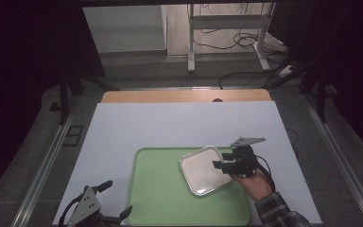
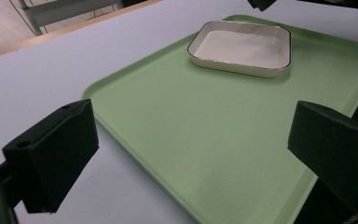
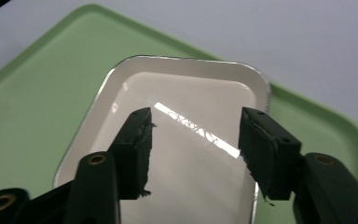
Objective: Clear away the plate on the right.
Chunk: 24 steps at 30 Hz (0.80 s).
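1. The white dish (image 1: 203, 170) sits flat on the green tray (image 1: 160, 203), toward its 2 o'clock corner, likely just set down there.
2. The right gripper (image 1: 223, 165), at the dish's 3 o'clock rim, has its jaws parted and gripping nothing; the right gripper view shows both pads clear above the dish's glossy inside (image 3: 191, 154).
3. The left gripper (image 1: 118, 201) waits released at the tray's 8 o'clock edge; its own view shows the dish's dark-lined rim (image 2: 240, 46).
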Available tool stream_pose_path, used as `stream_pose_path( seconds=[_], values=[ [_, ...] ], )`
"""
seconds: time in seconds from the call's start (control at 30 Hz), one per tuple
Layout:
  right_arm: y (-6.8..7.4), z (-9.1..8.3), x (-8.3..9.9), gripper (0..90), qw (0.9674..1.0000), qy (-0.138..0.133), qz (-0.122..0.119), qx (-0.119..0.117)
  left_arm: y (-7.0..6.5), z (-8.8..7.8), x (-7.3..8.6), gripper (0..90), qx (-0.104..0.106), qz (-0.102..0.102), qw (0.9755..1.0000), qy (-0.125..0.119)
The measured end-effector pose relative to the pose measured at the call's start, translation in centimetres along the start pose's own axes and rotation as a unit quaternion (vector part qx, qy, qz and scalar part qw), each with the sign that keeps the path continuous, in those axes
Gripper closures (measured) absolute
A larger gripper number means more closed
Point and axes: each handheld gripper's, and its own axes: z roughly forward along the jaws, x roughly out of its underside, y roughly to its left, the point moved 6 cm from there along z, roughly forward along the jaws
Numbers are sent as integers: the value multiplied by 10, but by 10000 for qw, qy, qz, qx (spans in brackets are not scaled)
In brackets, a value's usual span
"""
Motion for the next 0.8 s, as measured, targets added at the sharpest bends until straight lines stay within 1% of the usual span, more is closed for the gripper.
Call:
stream_pose_path(
  seconds=[0.03, 0.07, 0.1, 0.13, 0.17, 0.2, 0.23, 0.27, 0.33, 0.37, 0.4, 0.43, 0.47, 0.5, 0.53, 0.57, 0.67, 0.73, 0.8],
  values=[
    [3, -2, 1, 497, 10000, 5, -64, -47, 0, 0, 0, 16, 0, 1, 10000, 1],
    [8, -5, 4, 552, 9998, 16, -144, -96, 0, 0, 0, 16, 0, 0, 10000, 0],
    [11, -7, 6, 578, 9998, 41, -175, -132, 0, 0, 0, 16, 0, 3, 10000, 1],
    [11, -7, 6, 578, 9998, 41, -175, -132, 0, 0, 0, 16, -1, 4, 10000, 1],
    [14, -8, 8, 608, 9996, 66, -216, -160, 0, 0, 0, 16, -1, 6, 10000, 0],
    [20, -11, 12, 663, 9994, 132, -265, -197, 0, 0, 0, 16, -2, 7, 10000, 1],
    [22, -12, 15, 685, 9991, 167, -340, -202, 0, 0, 0, 16, -2, 7, 10000, 1],
    [22, -12, 15, 685, 9991, 167, -340, -202, 0, 0, 0, 16, -2, 9, 10000, 2],
    [27, -15, 20, 738, 9984, 210, -485, -198, 0, 0, 0, 16, 1, 7, 10000, 2],
    [33, -17, 24, 787, 9977, 253, -590, -212, 0, 0, 0, 16, 0, 8, 10000, 4],
    [33, -17, 24, 787, 9977, 253, -590, -212, 0, 0, 0, 16, -1, 4, 10000, -1],
    [36, -18, 27, 818, 9973, 290, -638, -231, 0, 0, 0, 16, -3, 10, 10000, 3],
    [41, -19, 32, 869, 9962, 390, -745, -235, 0, 0, 0, 16, -6, 11, 10000, 4],
    [44, -20, 35, 886, 9957, 416, -804, -210, 0, 0, 0, 16, -6, 11, 10000, 4],
    [44, -20, 35, 886, 9957, 416, -804, -210, 0, 0, 0, 16, -6, 14, 10000, 5],
    [48, -20, 39, 894, 9948, 485, -862, -231, 0, 0, 0, 16, -7, 17, 10000, 7],
    [51, -20, 43, 895, 9940, 542, -911, -280, 0, 0, 0, 16, -5, 15, 10000, 4],
    [53, -18, 50, 894, 9926, 670, -967, -309, 0, 0, 0, 16, -4, 13, 10000, 4],
    [54, -16, 52, 894, 9922, 720, -965, -315, 0, 0, 0, 16, -3, 18, 10000, 6]
  ],
)
